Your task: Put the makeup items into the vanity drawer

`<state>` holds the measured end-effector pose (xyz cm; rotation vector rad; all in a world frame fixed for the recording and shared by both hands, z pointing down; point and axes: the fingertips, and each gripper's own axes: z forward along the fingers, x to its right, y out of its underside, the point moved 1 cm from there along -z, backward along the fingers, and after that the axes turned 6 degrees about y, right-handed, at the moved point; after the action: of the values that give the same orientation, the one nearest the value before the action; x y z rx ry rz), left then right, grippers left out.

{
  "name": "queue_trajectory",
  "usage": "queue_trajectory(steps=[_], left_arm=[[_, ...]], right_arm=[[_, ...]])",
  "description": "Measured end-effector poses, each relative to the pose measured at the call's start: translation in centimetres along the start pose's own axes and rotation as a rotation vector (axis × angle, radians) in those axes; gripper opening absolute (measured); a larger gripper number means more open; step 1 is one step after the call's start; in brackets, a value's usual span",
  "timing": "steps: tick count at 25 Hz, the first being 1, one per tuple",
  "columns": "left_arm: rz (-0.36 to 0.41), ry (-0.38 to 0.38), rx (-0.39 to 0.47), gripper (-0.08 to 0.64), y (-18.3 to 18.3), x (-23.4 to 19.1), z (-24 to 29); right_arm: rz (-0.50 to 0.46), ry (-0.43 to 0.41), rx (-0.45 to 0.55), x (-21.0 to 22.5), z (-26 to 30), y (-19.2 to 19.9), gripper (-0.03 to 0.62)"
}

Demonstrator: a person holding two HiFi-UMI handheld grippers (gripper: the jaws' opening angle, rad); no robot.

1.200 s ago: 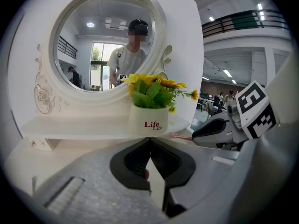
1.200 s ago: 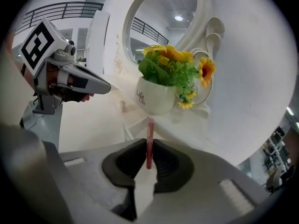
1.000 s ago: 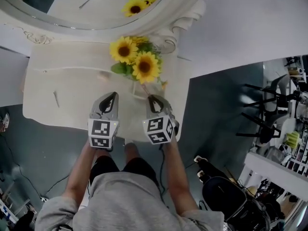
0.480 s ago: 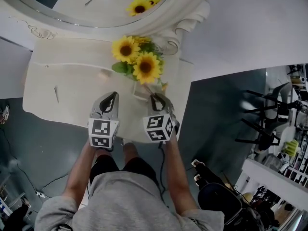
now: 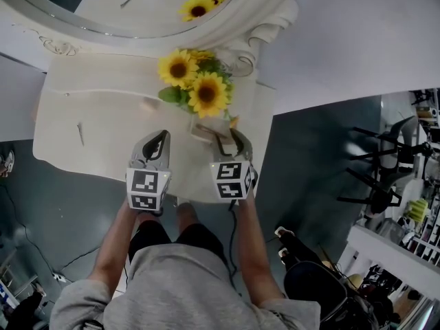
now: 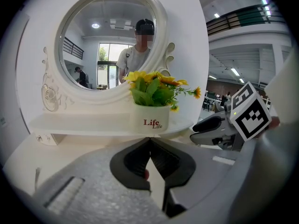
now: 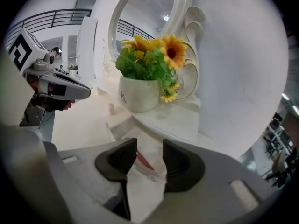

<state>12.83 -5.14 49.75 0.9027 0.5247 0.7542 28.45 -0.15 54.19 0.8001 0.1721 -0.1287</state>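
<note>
Jaws of the left gripper point(image 6: 150, 143) meet at their tips with nothing clearly gripped. It probably just waits while the other hand works. Ahead of them and slightly above, a white ceramic pot of yellow sunflowers point(image 6: 150, 118) stands on the raised shelf under the oval white-framed mirror point(image 6: 110, 41). Well out to their left a thin pen-like stick point(image 5: 80, 134) lies alone on the cream vanity tabletop point(image 5: 103, 115); it is likely another makeup item yet to be collected. The right gripper point(image 7: 149, 146) has just been opening its jaws, and they now stand apart with the pads pressing on nothing. Between them, closer to the left pad, a slim clear tube with a dark red end point(image 7: 144, 162) lies flat on the pale surface, so this reads as a release and not a grasp. Just beyond these jaws a pale box-like edge point(image 5: 201, 130) could be the wall of the vanity drawer. I cannot tell whether the tube rests inside it or beside it on the top. The surface is matte, cream, curved at its front edge and mostly bare. Past the right jaws the tabletop ends at a plain white wall point(image 5: 357, 33), with a grey floor point(image 5: 309, 157) below and black stands and clutter point(image 5: 385, 163) farther right.
</note>
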Motion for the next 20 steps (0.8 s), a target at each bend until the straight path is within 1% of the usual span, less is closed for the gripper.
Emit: queue_trajectory(steps=[6, 10, 20], left_arm=[[0.005, 0.004, 0.015, 0.011, -0.4, 0.0, -0.4], [0.021, 0.005, 0.023, 0.011, -1.0, -0.3, -1.1], [0.058, 0.037, 0.072, 0.011, -3.0, -0.4, -4.0]], right_arm=[[0.005, 0.014, 0.015, -0.1, -0.5, -0.5, 0.176], [0.013, 0.025, 0.029, -0.3, -1.0, -1.1, 0.176], [0.074, 0.081, 0.094, -1.4, -4.8, -3.1, 0.176]])
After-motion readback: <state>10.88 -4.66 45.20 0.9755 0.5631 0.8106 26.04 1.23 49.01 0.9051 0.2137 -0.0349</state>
